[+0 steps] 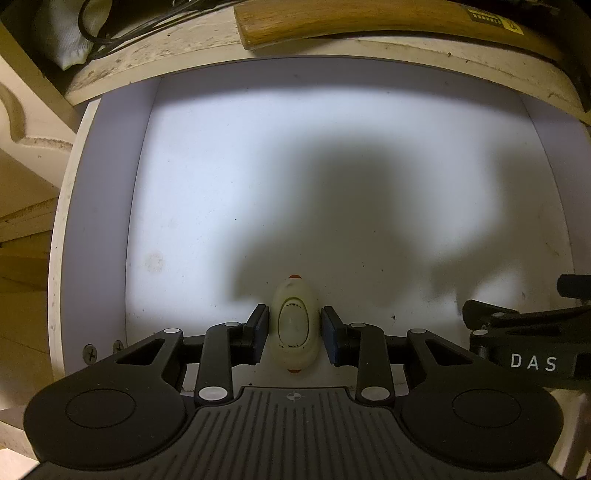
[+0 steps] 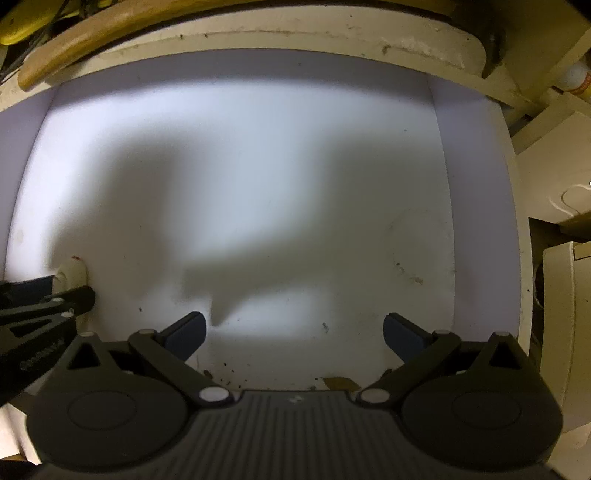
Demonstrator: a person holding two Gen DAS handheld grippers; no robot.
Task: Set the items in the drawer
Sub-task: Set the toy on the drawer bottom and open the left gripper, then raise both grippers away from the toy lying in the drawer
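We're over the open drawer (image 1: 110,206) now, and our left tool (image 1: 294,332) is narrowed onto a small cream oval gadget (image 1: 293,328), blue pads (image 1: 263,332) at its flanks, pointing steeply down into the drawer. The gadget sits low near the drawer's front, close above the white floor, and whether it touches yet we cannot tell. Our right tool (image 2: 294,332) hangs just beside it, spread wide with nothing in it.

To do this well, we'd bring the gadget down until it rests on the floor, then part the pads gently so it doesn't roll or skid. It looks like smooth, rounded plastic with orange tips at both ends and a paler oval inset on top, so it may slip easily. The drawer floor is flat, white and glossy-looking, speckled with grit. Above the drawer runs a chipped pale edge with a wooden handle (image 1: 332,22) lying on it.
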